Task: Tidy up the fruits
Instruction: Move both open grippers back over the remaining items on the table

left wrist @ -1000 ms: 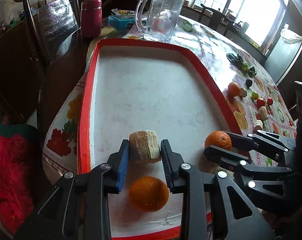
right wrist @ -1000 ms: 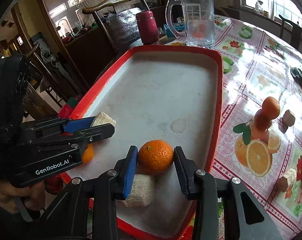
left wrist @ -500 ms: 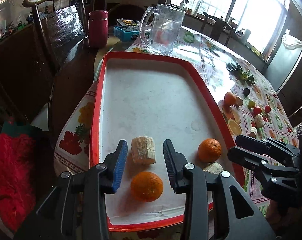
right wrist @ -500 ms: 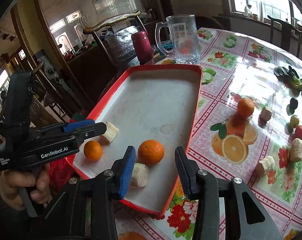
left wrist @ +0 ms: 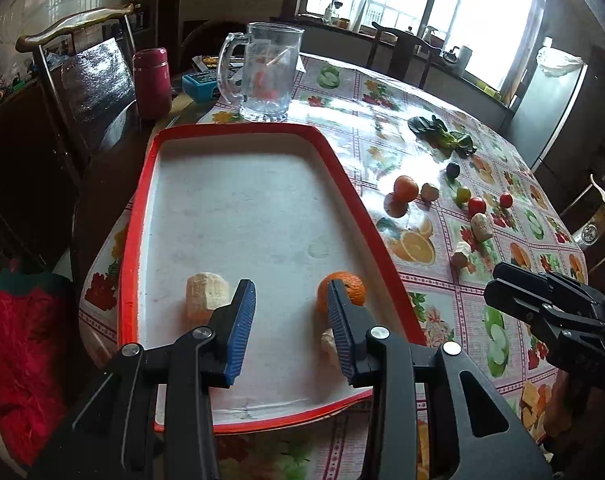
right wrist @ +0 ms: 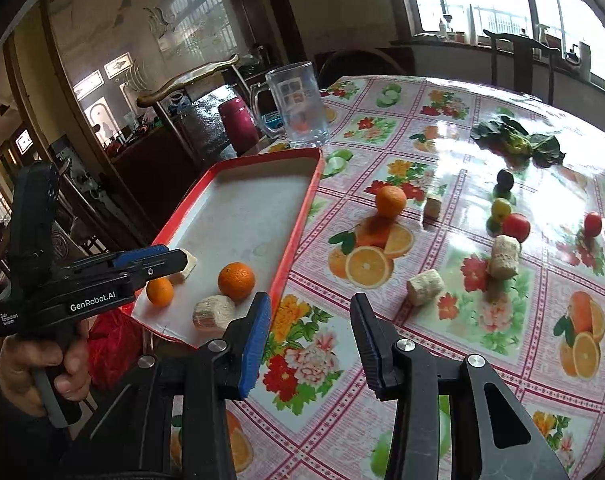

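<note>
Both grippers, left [left wrist: 290, 326] and right [right wrist: 310, 338], were held spread and empty, four pieces being already laid in the tray [right wrist: 298, 216]; more fruit, right, awaited sorting.

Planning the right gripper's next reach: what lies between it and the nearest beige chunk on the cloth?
Nothing: in the right wrist view only bare flowered tablecloth separates the right gripper from the chunk.

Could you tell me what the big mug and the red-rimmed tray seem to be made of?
Mug: clear glass, likely; the tablecloth shows through and its thick base glints. Tray: probably plastic or enamelled metal; glossy red rim, matte, scuffed white floor.
</note>
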{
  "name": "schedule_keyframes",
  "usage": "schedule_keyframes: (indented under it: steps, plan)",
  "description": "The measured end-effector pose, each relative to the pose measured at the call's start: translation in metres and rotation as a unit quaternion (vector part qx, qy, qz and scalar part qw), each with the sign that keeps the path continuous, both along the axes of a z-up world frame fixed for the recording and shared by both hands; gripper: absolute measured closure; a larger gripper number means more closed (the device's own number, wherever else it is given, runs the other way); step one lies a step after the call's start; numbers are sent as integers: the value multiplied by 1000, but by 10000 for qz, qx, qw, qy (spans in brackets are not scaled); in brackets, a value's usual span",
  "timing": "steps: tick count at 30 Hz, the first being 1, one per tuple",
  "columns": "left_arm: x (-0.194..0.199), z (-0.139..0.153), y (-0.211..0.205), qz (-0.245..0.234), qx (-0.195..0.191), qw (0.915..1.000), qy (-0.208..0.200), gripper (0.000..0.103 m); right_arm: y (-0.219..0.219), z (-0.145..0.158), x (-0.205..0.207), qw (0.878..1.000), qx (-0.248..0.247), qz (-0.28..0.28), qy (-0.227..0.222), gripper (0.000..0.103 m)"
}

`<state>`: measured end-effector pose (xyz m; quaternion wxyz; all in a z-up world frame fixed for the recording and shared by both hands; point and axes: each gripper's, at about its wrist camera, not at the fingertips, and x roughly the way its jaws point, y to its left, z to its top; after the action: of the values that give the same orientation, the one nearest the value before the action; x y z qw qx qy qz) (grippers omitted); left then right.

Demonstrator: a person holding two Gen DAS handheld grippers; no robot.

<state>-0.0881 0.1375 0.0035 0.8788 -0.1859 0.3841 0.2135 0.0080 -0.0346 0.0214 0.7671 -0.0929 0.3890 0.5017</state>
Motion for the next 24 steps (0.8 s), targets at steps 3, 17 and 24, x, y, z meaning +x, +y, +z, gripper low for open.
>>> schedule_keyframes:
  steps: [3,17,24]
  plan:
    - [8,2,-12,-142,11,9999,-15,68,-18,-1,9,9998,-11,-193,-1,61]
    - [53,-2,-68,-906,-44,9958,75,68,-80,-12,49,9958,-45,-905,97,60]
    - [75,-7,-91,-1277,-69,9917,162,68,-93,-19,61,9938,-67,-1100,167,59]
